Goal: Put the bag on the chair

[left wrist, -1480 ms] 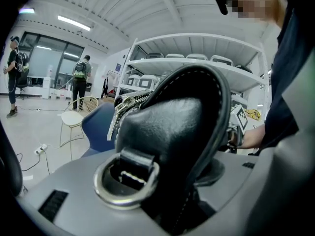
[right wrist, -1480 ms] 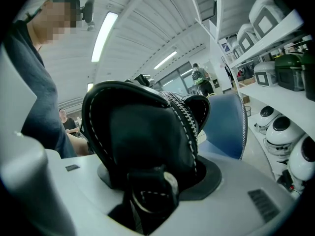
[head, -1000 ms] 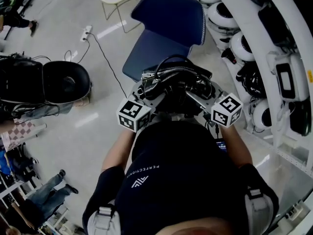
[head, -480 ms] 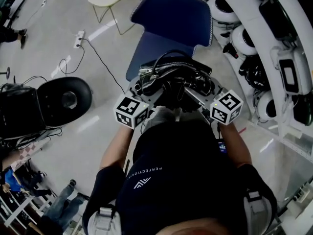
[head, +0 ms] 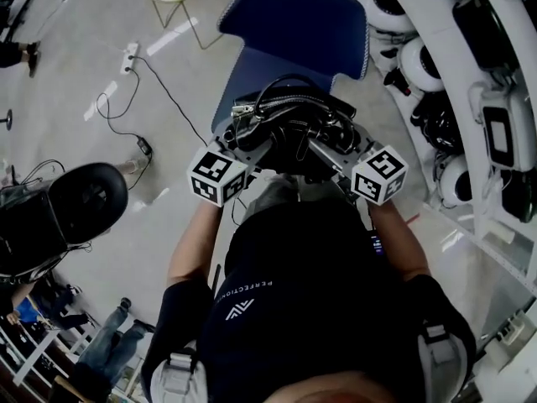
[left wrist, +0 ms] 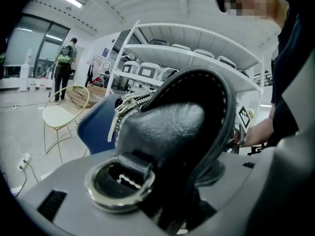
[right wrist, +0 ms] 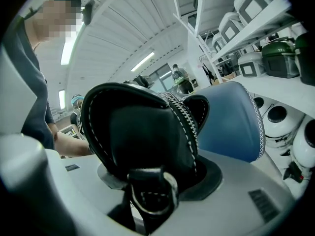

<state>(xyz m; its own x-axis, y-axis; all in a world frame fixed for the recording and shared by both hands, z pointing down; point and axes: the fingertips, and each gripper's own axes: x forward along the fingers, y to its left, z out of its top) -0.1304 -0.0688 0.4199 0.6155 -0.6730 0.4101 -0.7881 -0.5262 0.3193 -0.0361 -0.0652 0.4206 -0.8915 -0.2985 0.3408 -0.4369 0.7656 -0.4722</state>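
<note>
Bag (head: 289,128) hangs at the chair (head: 312,25), its ends clamped by the left hand-held gripper (head: 245,141) and right hand-held gripper (head: 342,141); lower both evenly onto the seat (head: 250,84).

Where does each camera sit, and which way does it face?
Head view: on the person's head, facing steeply down at the black leather bag and blue padded chair; torso, forearms, left gripper and right gripper show.
Left gripper view: on the left gripper, facing along its fingers at one bag end; right forearm shows.
Right gripper view: on the right gripper, facing the other bag end; left forearm shows.
Both gripper views share bag and chair.
</note>
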